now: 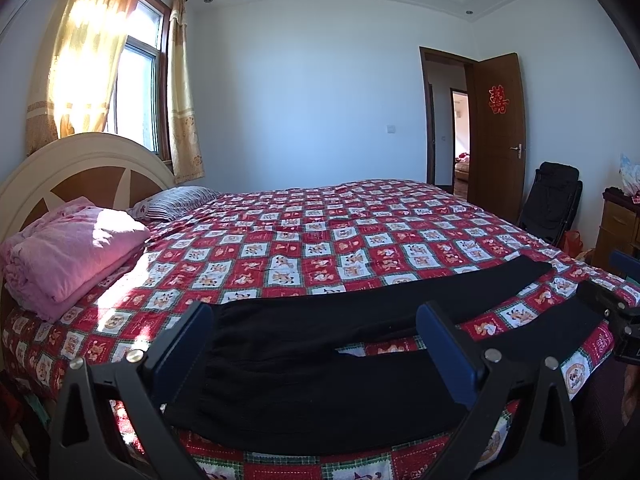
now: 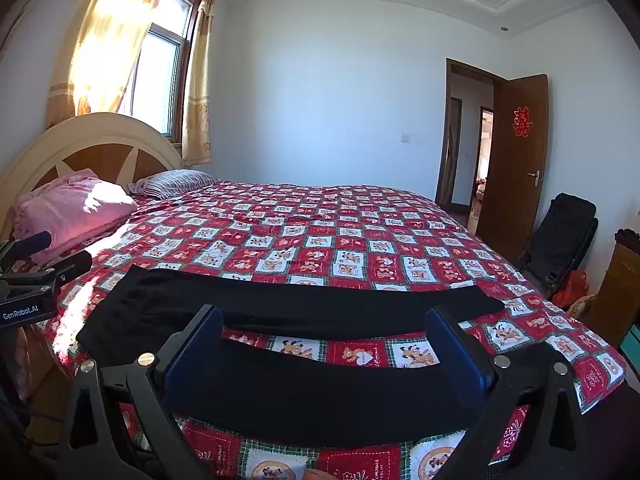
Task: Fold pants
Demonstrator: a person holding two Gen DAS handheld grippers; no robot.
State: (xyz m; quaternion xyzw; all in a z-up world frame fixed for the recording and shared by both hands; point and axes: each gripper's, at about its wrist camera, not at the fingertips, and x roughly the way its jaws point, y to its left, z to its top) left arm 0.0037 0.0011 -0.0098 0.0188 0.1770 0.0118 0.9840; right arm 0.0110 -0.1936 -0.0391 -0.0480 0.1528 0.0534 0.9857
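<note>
Black pants [image 1: 304, 364] lie spread flat along the near edge of the bed, waist to the left, the two legs parted and running right. They also show in the right wrist view [image 2: 304, 384]. My left gripper [image 1: 316, 348] is open and empty, hovering over the waist end. My right gripper [image 2: 324, 348] is open and empty over the near leg. The right gripper shows at the right edge of the left wrist view [image 1: 616, 320]. The left gripper shows at the left edge of the right wrist view [image 2: 36, 276].
The bed [image 1: 320, 232] has a red patterned cover. A folded pink blanket [image 1: 68, 248] and a striped pillow [image 1: 176, 200] lie by the headboard [image 1: 80, 160]. A black folding chair [image 1: 552, 200], wooden cabinet [image 1: 616, 232] and open door [image 1: 496, 132] stand at right.
</note>
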